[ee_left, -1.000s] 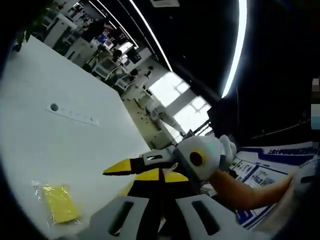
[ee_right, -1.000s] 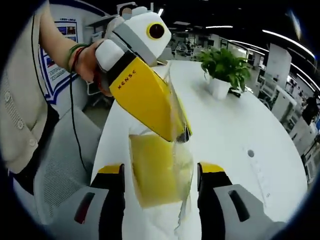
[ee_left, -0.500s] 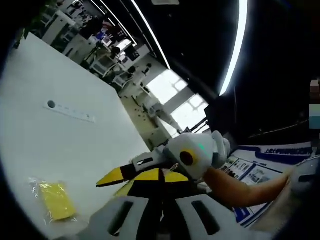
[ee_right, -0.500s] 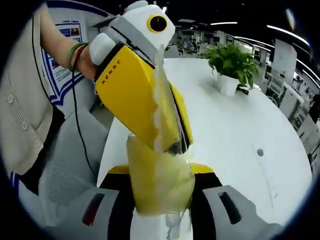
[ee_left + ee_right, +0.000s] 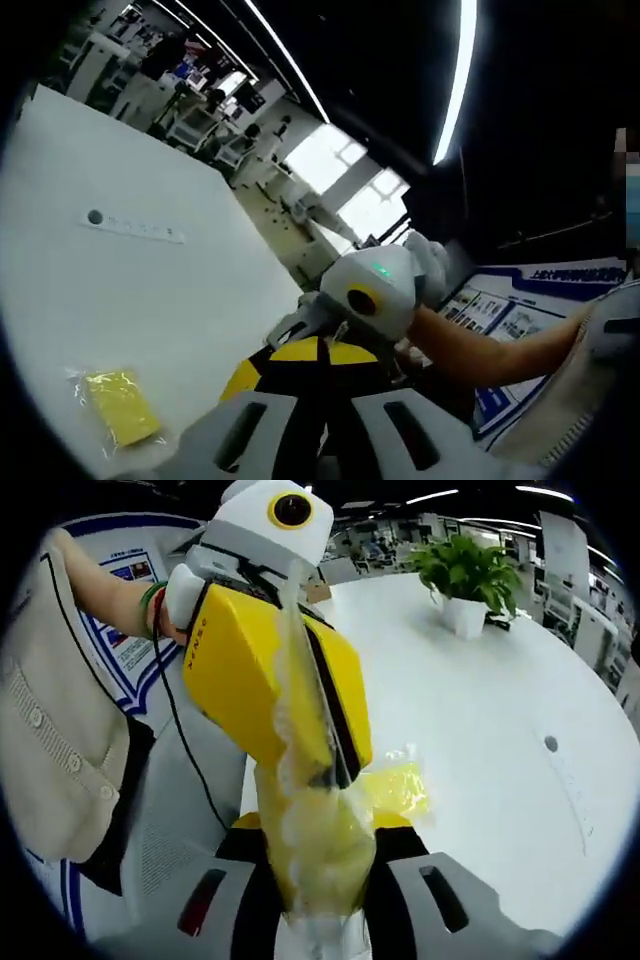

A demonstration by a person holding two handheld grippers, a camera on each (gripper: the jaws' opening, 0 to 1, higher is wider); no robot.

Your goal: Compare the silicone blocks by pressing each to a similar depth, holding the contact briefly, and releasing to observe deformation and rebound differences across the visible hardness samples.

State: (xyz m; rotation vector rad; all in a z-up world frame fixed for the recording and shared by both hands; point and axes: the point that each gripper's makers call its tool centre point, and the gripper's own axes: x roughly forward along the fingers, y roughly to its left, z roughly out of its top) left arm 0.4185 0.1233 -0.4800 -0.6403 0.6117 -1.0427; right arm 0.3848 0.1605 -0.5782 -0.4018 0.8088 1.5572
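— Starting with the left gripper view: what does it show?

— The left tool rises from the bottom edge with its grey jaws drawn close together, and yellow and black parts sit right between and above them. Whether those jaws pinch anything cannot be told from this angle. The right tool, white with a green light and a yellow ring, crosses just above, held by a person's hand and bare forearm. Out on the white surface, a yellow silicone block in a clear bag lies flat, well apart from both tools. Farther off on the surface lies a long pale strip with a dark dot.

— And the right gripper view?

— The right tool has its jaws closed on a bagged yellow block, which stands upright between them, above the surface edge. The left tool comes down from above, its yellow body pointing at the top of that bag, and its tip meets the crinkled plastic; whether it grips the film cannot be told. Another yellow bagged piece lies on the surface just behind. A potted plant stands at the far side. A person's beige buttoned sleeve is on the left.
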